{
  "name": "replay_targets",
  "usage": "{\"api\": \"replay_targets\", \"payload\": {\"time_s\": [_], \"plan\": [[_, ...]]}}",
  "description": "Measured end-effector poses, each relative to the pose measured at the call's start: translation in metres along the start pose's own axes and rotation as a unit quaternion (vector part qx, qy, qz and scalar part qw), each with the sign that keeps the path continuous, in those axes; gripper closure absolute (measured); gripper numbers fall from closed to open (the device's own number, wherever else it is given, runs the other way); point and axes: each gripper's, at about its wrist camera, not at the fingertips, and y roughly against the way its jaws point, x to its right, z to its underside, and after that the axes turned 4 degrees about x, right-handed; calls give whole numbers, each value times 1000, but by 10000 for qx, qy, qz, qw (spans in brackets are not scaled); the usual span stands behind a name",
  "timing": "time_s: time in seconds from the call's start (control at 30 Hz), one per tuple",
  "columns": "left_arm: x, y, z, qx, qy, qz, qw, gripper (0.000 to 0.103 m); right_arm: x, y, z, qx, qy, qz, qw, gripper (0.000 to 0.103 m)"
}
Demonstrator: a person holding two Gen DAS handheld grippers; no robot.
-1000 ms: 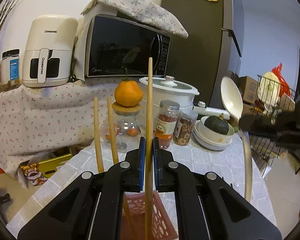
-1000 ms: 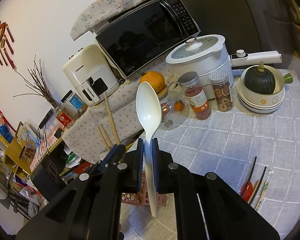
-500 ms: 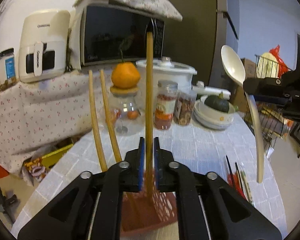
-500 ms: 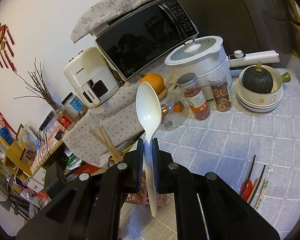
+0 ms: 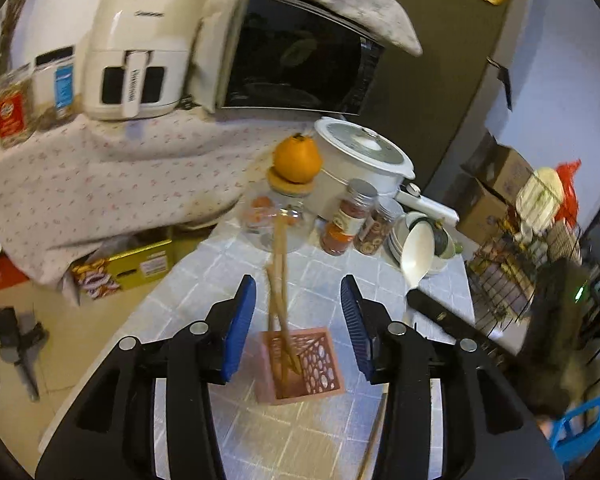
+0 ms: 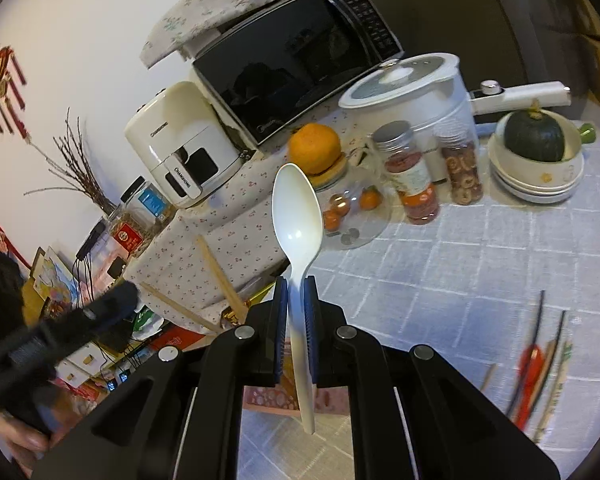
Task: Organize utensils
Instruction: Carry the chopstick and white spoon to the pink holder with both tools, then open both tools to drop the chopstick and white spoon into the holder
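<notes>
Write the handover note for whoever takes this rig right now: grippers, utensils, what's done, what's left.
Left gripper: jaws have just been opening, nothing between them, above the pink perforated square holder.
Right gripper: shut on the white plastic spoon, bowl up.
Done: wooden chopsticks stand leaning in the holder.
Left: drop the spoon into the holder; then the loose red and black utensils lying on the grey checked tablecloth. A thin wooden stick also lies at the left view's lower edge.

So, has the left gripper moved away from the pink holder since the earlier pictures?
Yes. The left gripper has lifted above the pink holder, jaws just opened, leaving the wooden chopsticks standing in it.
</notes>
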Motion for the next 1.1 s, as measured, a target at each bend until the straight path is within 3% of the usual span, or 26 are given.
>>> {"api": "replay_targets", "payload": {"time_s": [0.17,0.43,0.63,0.73,0.8,0.9,1.1], "plan": [[-19,1,-7,-236,447,131,9986,56,-17,-14,11,372,169,63,9991,94],[-24,9,-13,-244,554,313,9977,53,-40,-34,29,1000,782,274,9915,93],[-19,6,-12,-239,449,317,9982,52,-32,-48,50,599,983,415,9925,90],[-16,6,-11,-249,448,338,9981,52,-22,-42,46,411,729,342,9959,90],[-12,7,-11,-257,406,386,9981,52,-18,-26,35,489,532,298,9969,86],[0,7,-8,-267,235,441,9984,47,-6,3,11,466,190,321,9982,71],[40,0,10,-477,-236,625,9966,46,35,66,-27,0,90,1591,9872,69]]}}
